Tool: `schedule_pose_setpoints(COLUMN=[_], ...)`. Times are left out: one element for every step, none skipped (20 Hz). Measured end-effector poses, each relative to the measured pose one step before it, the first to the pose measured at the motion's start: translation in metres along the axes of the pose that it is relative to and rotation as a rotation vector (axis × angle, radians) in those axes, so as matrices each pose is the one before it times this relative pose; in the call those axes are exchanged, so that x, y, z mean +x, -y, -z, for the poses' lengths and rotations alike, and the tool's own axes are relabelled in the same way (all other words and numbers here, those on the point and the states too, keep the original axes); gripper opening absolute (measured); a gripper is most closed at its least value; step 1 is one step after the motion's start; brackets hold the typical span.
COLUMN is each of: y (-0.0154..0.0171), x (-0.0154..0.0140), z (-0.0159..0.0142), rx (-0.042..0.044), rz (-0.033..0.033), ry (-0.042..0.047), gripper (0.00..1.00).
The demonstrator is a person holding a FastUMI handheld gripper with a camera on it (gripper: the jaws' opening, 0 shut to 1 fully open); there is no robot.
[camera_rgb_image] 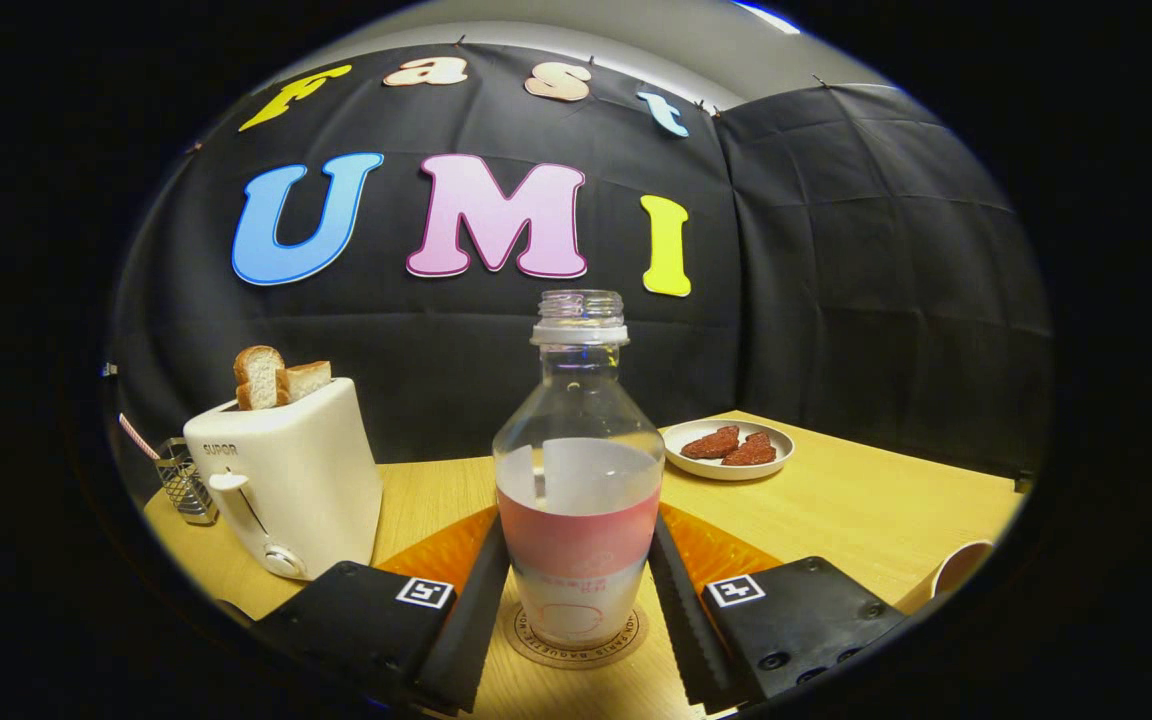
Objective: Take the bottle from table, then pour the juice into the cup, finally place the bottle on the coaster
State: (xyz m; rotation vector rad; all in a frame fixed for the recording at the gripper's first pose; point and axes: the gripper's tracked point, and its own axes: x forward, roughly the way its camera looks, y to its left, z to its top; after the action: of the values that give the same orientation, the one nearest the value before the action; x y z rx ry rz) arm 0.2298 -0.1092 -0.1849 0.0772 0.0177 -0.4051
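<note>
At the lower centre of the frame, the gripper (576, 600) is bracketing the uncapped bottle (578, 500) with both ribbed fingers (471, 610) seemingly touching its sides, keeping it upright on the round coaster (536, 648), cup (956, 575) at lower right.

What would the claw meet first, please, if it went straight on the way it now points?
The uncapped bottle: it stands on the coaster between the claw fingers, which flank its lower body. Whether both already press on it is unclear. Beyond it the table runs to the black cloth wall.
</note>
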Motion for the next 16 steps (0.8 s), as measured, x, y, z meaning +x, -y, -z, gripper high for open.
schedule_pose_setpoints(y=[-0.00025,-0.00086,-0.00119,-0.00051,-0.00002,-0.00142,0.00032,0.00241,0.00158,0.00008,-0.00222,-0.00101,0.00091,0.00032,-0.00101,-0.00102], x=[0.00074,0.00071,0.0,-0.00052,-0.0009,-0.00142,-0.00082,0.00005,-0.00036,-0.00096,-0.00188,-0.00135,-0.00154,-0.00248,-0.00218,-0.00297], z=[0.00125,0.00112,0.00109,0.00103,-0.00008,-0.00109,-0.00157,0.00014,0.00109,0.00053,-0.0005,-0.00059,0.00011,0.00042,-0.00042,0.00017], rx=[0.00066,0.00056,-0.00221,-0.00395,-0.00384,0.00159,0.00019,-0.00429,0.00068,0.00731,0.01065,0.00319,-0.00434,-0.0028,0.0005,-0.00005], rz=[0.00077,-0.00112,-0.00341,-0.00068,-0.00223,-0.00683,-0.00007,0.01058,0.00657,0.00052,-0.00767,-0.00272,0.0013,0.00326,-0.00234,-0.0044], ry=[-0.00232,-0.0027,-0.0023,-0.00332,0.00069,0.00579,0.00304,-0.00075,-0.00588,-0.00661,-0.00191,-0.00127,-0.00192,-0.00216,-0.00073,-0.00197], gripper=[0.77,0.77,0.77,0.77,0.78,0.79,0.78,0.8,0.81,0.87,0.91,0.98,0.99,0.99,0.99,0.99])
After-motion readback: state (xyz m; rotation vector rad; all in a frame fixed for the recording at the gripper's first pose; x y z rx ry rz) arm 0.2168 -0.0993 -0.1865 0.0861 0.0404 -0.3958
